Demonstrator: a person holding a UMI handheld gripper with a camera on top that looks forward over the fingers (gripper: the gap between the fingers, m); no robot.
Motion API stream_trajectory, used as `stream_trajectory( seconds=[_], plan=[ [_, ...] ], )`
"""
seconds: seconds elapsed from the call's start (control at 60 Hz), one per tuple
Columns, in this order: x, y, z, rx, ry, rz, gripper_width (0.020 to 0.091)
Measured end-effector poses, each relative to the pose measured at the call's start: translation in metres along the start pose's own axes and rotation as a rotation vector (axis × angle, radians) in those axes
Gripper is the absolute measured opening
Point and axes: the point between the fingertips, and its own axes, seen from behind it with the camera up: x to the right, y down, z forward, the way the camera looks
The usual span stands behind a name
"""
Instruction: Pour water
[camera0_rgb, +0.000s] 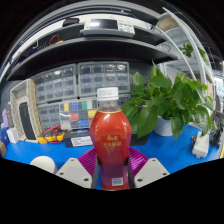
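The gripper (111, 172) is closed on a bottle (111, 140): both fingers, with their pink pads (88, 160), press against its lower sides. The bottle stands upright between them, filled with red liquid, labelled, its white cap (108, 95) still on. Whether it rests on the blue table (45, 152) or hangs lifted, I cannot tell. Right of it is a leafy plant (170, 100). Left lies a white round thing (42, 162), too small to name. Beyond are drawer bins (75, 85) and shelves (110, 35). No cup or other vessel shows. The step in hand looks like the grasp or carry, before any pouring. Next, the cap must probably come off, a vessel must be found, then the bottle tilted over it.
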Motion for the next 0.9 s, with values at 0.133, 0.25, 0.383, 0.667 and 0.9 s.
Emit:
stream_trajectory(
  seconds=[0.133,0.25,0.383,0.667,0.9],
  plan=[
    [0.003,0.015,-0.009,-0.053,0.02,0.026,0.0736],
    [0.008,0.016,-0.04,-0.039,0.056,0.001,0.0733],
    [-0.003,0.027,-0.097,-0.103,0.051,-0.009,0.0732],
    [-0.051,-0.022,-0.203,-0.104,0.009,-0.031,0.0733],
    [-0.087,-0.058,-0.244,-0.077,-0.044,-0.074,0.0742]
  ],
)
